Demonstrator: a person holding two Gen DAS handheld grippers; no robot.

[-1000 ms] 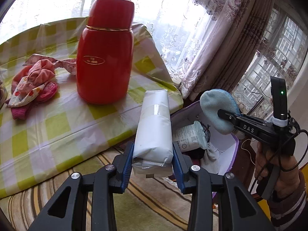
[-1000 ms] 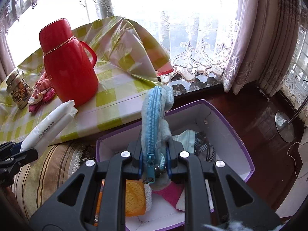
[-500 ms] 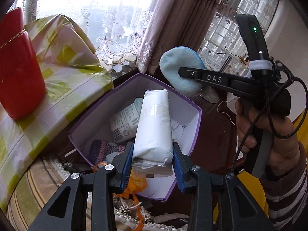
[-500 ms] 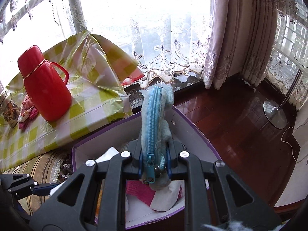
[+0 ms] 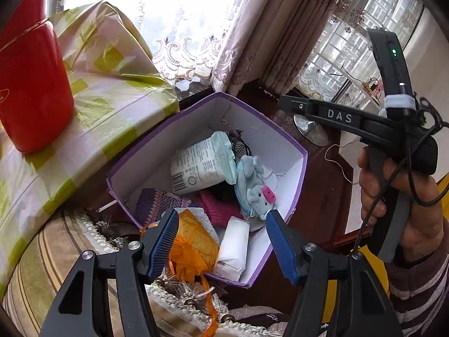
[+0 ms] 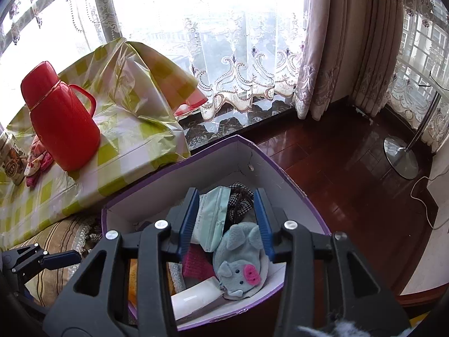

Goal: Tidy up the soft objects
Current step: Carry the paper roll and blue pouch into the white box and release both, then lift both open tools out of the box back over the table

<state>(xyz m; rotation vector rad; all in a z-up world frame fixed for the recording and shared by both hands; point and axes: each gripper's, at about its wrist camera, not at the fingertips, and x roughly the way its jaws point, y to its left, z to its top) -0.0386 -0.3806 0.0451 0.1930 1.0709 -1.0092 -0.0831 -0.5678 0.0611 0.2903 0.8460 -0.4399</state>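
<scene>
A purple box [image 5: 196, 106] stands on the floor below both grippers. My left gripper [image 5: 221, 213] hangs over its near corner, jaws opening, nothing pressed between them. The white soft pack [image 5: 233, 252] lies in the box under it. The blue plush pouch with a pig face [image 5: 254, 188] lies beside the pack. My right gripper [image 6: 226, 193] hovers over the box [image 6: 280, 174], jaws opening and empty, with the plush pouch [image 6: 238, 261] and white pack [image 6: 196, 295] loose beneath. A hand holds the right gripper [image 5: 291, 104] at the right.
The box also holds a mint tissue pack [image 5: 202, 163], an orange cloth [image 5: 193, 244] and a pink knit piece. A red thermos [image 6: 61, 120], a pink cloth [image 6: 38, 157] and a jar [image 6: 11, 163] sit on the chequered table. A lamp base [image 6: 401, 157] stands on the floor.
The left gripper swung from the table to over the box and let the white pack drop in. The right gripper opened and the blue plush pouch fell into the box.
</scene>
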